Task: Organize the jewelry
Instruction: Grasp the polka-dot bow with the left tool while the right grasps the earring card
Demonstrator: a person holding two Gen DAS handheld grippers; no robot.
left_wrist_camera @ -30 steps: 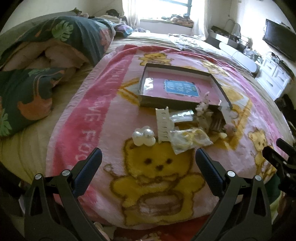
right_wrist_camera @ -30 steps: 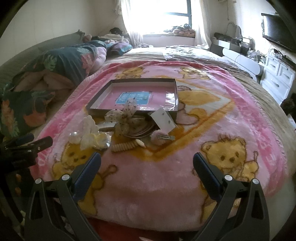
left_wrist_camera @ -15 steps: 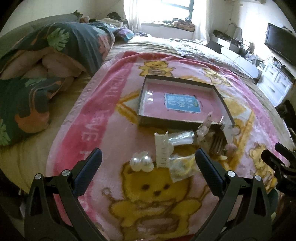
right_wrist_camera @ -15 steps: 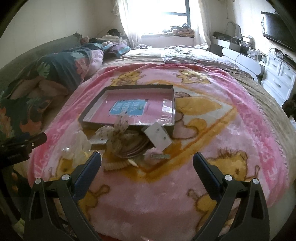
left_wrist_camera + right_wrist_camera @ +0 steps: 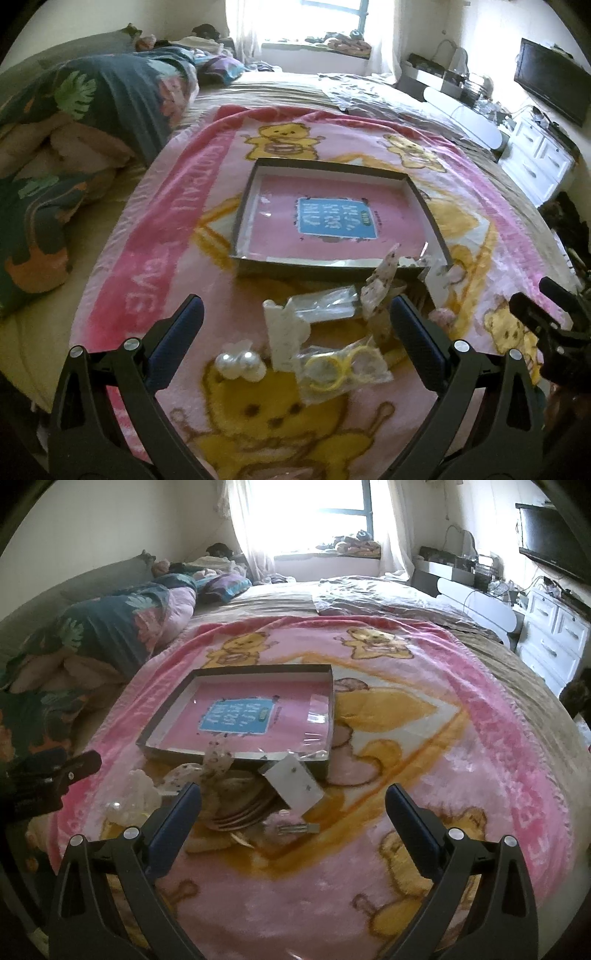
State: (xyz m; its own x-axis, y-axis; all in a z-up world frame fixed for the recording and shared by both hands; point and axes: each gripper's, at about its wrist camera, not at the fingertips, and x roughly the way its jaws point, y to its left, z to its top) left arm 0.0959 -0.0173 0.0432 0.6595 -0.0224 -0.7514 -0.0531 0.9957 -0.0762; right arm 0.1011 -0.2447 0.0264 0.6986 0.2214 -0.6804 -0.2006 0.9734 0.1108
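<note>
Sorting not begun: box [image 5: 255, 206] on blanket [image 5: 155, 236] holds no jewelry, pile sits just in front of its near wall

Your left gripper [image 5: 295, 332] hovers over pile, jaws wide apart, holding nothing; pearl piece [image 5: 240, 363] leftmost, then white card [image 5: 286, 332], bagged yellow rings [image 5: 341, 365]

Your right gripper [image 5: 291, 812] likewise wide, empty, above hair clip [image 5: 297, 828]

Next: lower onto one piece, close gently, carry to box

Sunlit window [image 5: 314, 513] beyond the bed [image 5: 280, 594] (white dresser [image 5: 554, 642], wall television [image 5: 550, 539] at right)
</note>
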